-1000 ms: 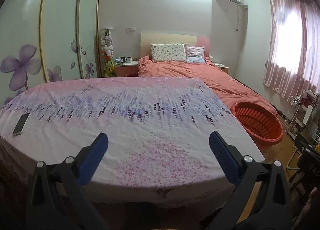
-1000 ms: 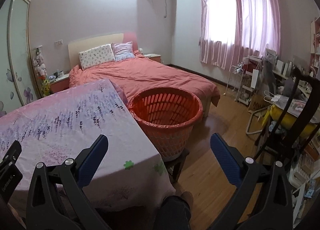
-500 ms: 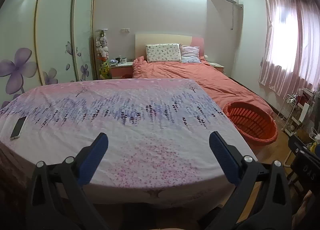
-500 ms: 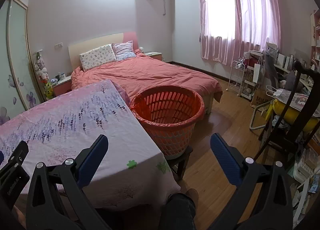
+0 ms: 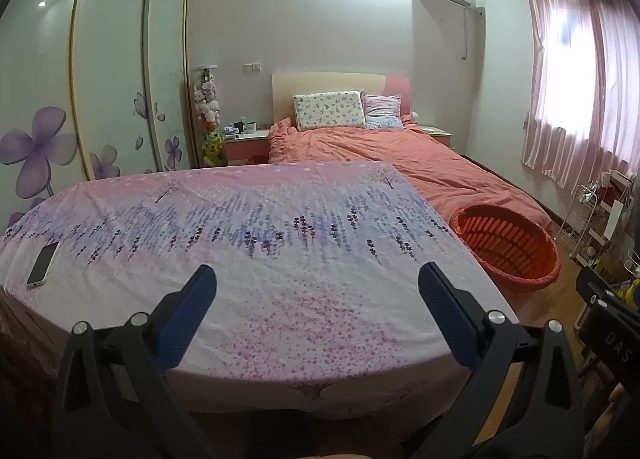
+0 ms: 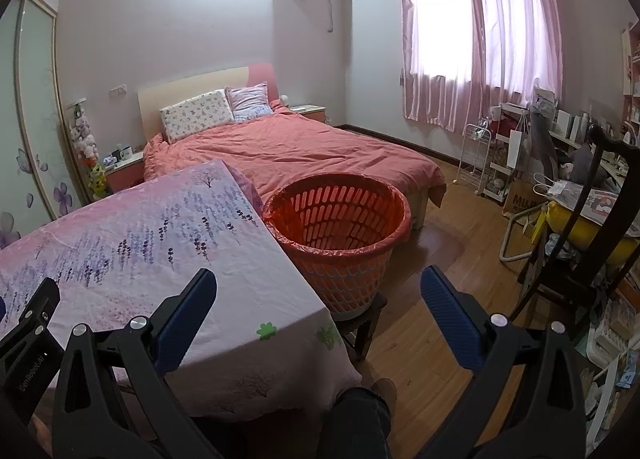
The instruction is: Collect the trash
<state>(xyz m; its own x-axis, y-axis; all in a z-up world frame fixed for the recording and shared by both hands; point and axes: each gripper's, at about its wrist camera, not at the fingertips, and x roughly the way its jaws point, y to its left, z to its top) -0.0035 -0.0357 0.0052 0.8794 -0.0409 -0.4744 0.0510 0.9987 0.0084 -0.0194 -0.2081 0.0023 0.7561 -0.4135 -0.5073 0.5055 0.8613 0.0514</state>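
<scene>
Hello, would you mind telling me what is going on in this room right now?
A person is holding a gripper in each hand over a table covered by a floral cloth, set up to collect trash. The left gripper and right gripper are both open and hold nothing. An orange basket lined with a bag stands on a low stool beside the table and looks empty. The only item visible on the cloth is a phone near its left edge; no trash is visible.

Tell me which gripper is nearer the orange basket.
Right. The right gripper hangs open just in front of the orange basket; the left gripper hangs over the tablecloth, with the basket off to its right.
</scene>
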